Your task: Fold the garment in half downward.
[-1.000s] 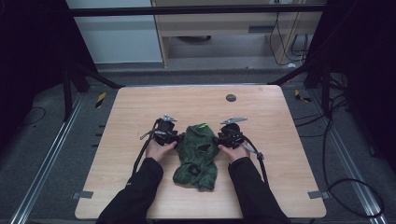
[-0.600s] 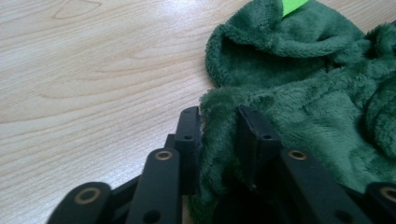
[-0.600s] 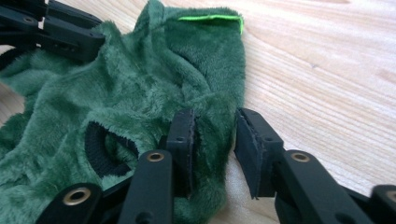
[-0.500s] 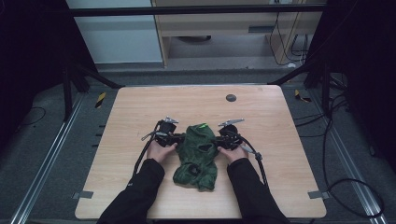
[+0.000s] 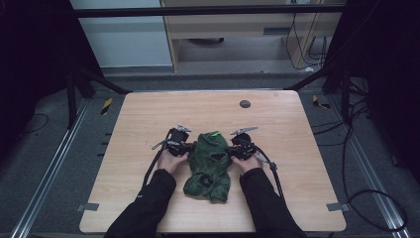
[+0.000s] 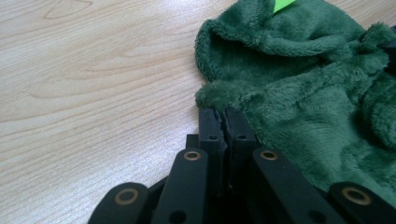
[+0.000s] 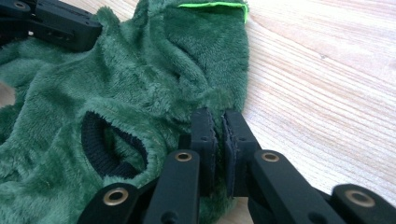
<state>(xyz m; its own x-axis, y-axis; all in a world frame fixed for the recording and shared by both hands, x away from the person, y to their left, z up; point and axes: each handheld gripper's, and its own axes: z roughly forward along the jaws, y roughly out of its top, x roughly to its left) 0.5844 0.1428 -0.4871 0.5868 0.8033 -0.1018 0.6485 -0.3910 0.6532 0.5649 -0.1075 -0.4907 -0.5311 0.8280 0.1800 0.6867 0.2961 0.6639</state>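
Note:
A small dark green fleece garment (image 5: 210, 166) lies crumpled on the wooden table (image 5: 148, 114), with a neon green tab (image 5: 215, 133) at its far end. My left gripper (image 5: 187, 147) sits at its left edge; its jaws have just been closing and now pinch the fleece hem (image 6: 219, 95) at their tips (image 6: 223, 112). My right gripper (image 5: 232, 150) is at the garment's right edge. Its jaws have also just been closing and stand nearly together (image 7: 218, 114) on the fleece (image 7: 140, 79), beside a black ribbed cuff (image 7: 100, 149). The left gripper (image 7: 60, 23) appears across the garment.
A small dark round disc (image 5: 244, 103) lies on the table near its far edge. Bare wood surrounds the garment. Cables trail from both grippers along the person's dark sleeves (image 5: 148, 198). Metal rails (image 5: 49, 173) and floor cables flank the table.
Both grippers' jaws have drawn together at the garment's two side edges. Hands and garment have stayed in place.

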